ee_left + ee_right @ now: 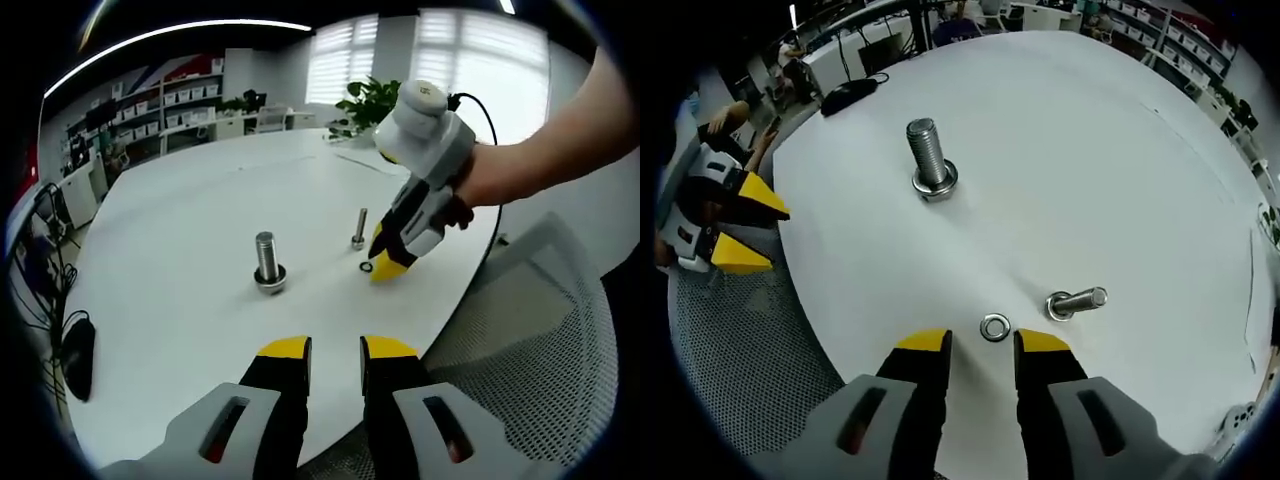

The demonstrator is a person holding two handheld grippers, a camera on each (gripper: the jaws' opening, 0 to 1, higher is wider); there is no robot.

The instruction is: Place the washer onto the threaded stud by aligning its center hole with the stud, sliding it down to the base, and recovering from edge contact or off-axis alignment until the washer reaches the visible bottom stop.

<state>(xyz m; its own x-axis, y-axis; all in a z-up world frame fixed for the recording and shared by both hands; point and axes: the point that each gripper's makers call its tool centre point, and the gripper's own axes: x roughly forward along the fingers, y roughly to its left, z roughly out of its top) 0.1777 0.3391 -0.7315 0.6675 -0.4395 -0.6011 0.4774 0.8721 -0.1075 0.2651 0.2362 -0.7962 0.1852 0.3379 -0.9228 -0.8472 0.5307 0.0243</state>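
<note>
Right gripper view, right tool (pixel 982 347) open (empty), above washer (pixel 994 327)

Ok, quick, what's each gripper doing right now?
Left gripper: open, holding nothing, back from the bolts.
Right gripper: open, fingers either side of the loose washer on the table, not gripping it yet.

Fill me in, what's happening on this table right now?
A person holds a gripper in each hand over a white table. The right gripper is open, tips just short of a loose washer lying flat on the table, not yet gripped. Beside it stands a small threaded stud; farther off is a larger bolt with a washer already at its base. The left gripper is open, holding nothing, back near the table edge.
</note>
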